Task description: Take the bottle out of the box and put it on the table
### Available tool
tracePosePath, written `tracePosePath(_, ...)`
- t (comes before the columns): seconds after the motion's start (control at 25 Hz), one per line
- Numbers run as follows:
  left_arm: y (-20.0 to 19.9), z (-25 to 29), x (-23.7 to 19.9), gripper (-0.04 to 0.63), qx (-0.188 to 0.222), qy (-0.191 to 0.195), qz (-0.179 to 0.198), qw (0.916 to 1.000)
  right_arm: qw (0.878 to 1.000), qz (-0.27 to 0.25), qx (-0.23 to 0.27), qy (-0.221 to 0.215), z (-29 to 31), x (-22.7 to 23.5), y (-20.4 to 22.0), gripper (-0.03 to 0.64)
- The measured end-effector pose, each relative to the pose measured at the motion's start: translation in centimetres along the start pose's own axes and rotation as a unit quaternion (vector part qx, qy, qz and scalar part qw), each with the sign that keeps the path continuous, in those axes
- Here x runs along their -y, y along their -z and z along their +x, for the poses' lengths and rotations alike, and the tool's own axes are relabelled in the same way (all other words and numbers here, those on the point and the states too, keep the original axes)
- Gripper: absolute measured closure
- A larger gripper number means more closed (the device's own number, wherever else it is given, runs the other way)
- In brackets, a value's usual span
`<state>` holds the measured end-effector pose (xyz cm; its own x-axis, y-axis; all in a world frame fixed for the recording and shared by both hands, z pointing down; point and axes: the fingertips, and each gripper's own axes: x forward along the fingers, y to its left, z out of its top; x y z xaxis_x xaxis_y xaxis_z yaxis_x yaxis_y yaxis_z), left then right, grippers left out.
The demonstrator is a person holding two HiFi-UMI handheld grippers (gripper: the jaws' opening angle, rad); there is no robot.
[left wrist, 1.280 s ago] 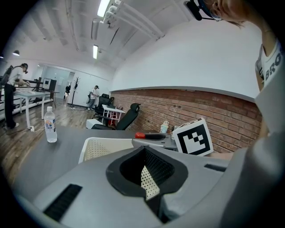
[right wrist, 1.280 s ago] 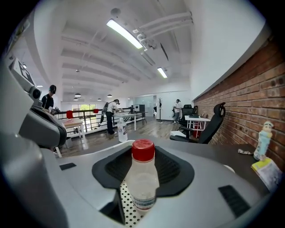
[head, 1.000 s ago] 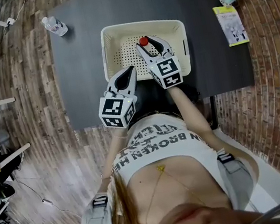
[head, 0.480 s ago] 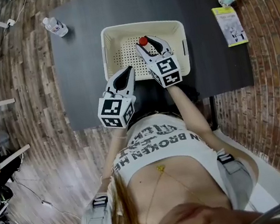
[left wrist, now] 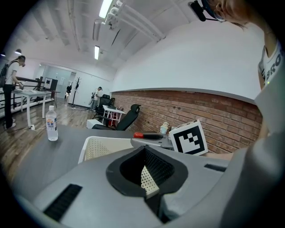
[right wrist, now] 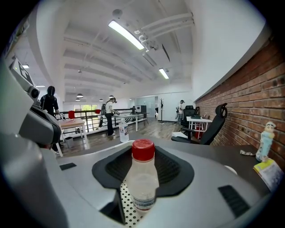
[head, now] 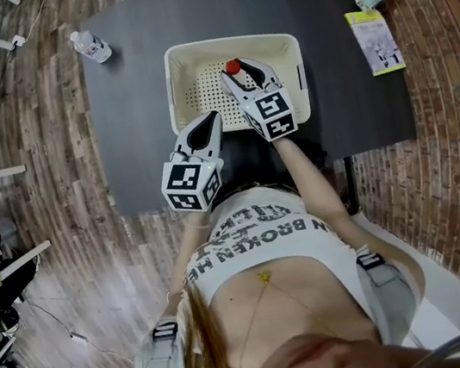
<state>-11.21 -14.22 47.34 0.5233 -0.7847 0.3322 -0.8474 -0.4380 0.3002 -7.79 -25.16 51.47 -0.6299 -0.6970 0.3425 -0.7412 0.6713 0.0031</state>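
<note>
1 dark table, white box, brick wall, plank floor

Plastic on a matt counter
The bottle was clear, smooth plastic with a glossy red cap; the box was perforated cream plastic; the counter looked dark.

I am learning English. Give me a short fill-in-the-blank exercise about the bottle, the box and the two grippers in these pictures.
1. The bottle between the right gripper's jaws has a ____ cap.
2. The white box stands on a dark ____.
3. The left gripper holds ____.
4. In the head view, a second bottle stands away from the box, toward the picture's upper ____ corner.

Missing words: red; table; nothing; left.
</note>
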Motion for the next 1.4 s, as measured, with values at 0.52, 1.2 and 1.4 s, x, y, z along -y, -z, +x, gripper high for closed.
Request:
tracePosePath(0.52,0.5,-1.3,0.1,0.591,0.008,-0.011,-0.007,0.9999,0.999,-0.014,0.018,-0.037,-3.1,-0.7,-3.8,0.466)
tracePosePath(1.2,1.6,-2.0,1.0,0.591,0.006,-0.009,-0.008,0.9999,0.996,-0.030,0.057,-0.067,-8.4,-1.8,-13.2,0.466)
tracePosePath(1.4,1.7,-1.9,1.4,0.591,0.006,-0.008,-0.007,0.9999,0.995,-0.028,0.060,-0.072,-9.0,-2.0,-13.6,0.466)
